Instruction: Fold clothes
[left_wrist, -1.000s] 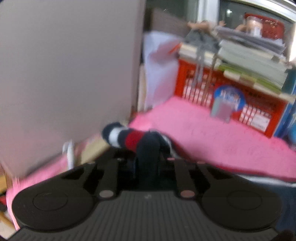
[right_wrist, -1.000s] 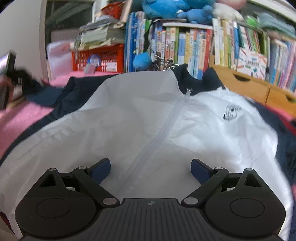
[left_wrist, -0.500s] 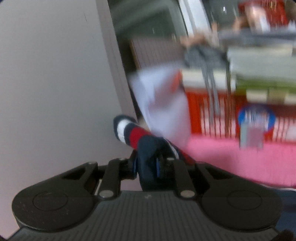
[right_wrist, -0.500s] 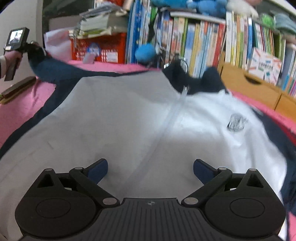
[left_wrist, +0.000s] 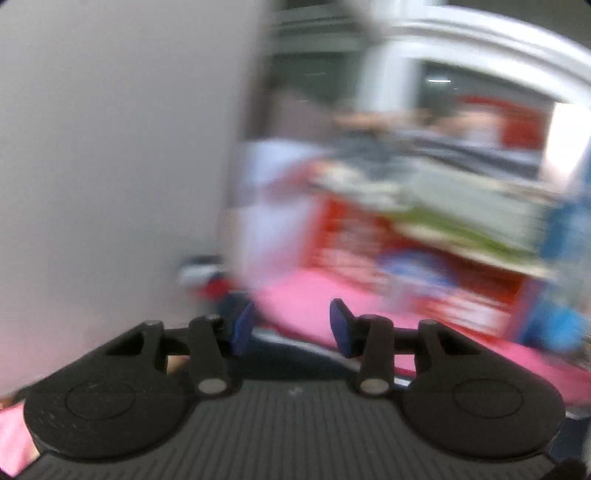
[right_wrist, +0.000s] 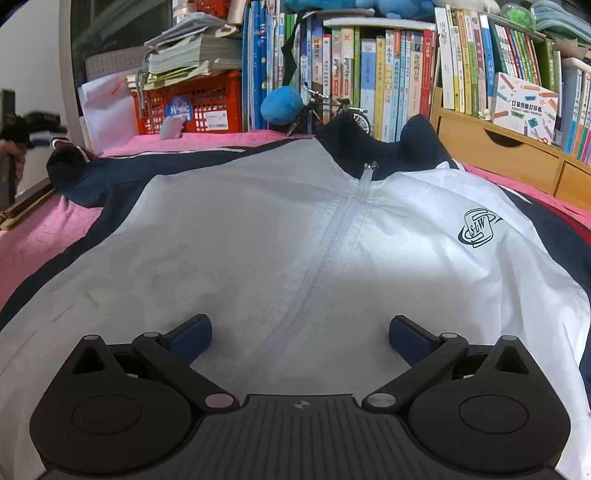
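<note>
The track jacket (right_wrist: 258, 236) lies front-up across the pink bedspread (right_wrist: 40, 236), zipper (right_wrist: 325, 243) closed and running down the middle, navy collar (right_wrist: 388, 147) at the far end by the bookshelf (right_wrist: 369, 66). White chest panels are spread smooth, the crest (right_wrist: 478, 229) on the right side. No fold in the body yet, as far as this shows.

Out on the far left, one navy sleeve (right_wrist: 122, 173) is stretched away from the body, its striped cuff (right_wrist: 64, 151) lying near the bed's edge by the wall. The left gripper (left_wrist: 291, 326) is over there, and its jaws are opening right now; the view is badly smeared, but nothing sits between the blue pads (left_wrist: 242, 326). The cuff (left_wrist: 207, 277) shows as a blur just beyond them, to the left.

The right gripper (right_wrist: 299, 334) hovers over the near hem area, jaws spread as wide as they go, straddling the zipper line with only flat cloth beneath, pinching nothing.

So, by my reading, this is early: the garment is laid out and one sleeve drawn out straight. The right sleeve runs off the picture, so I cannot tell how it lies. Sleeves folding in across the chest and the body folding over all look to be left to do.
</note>
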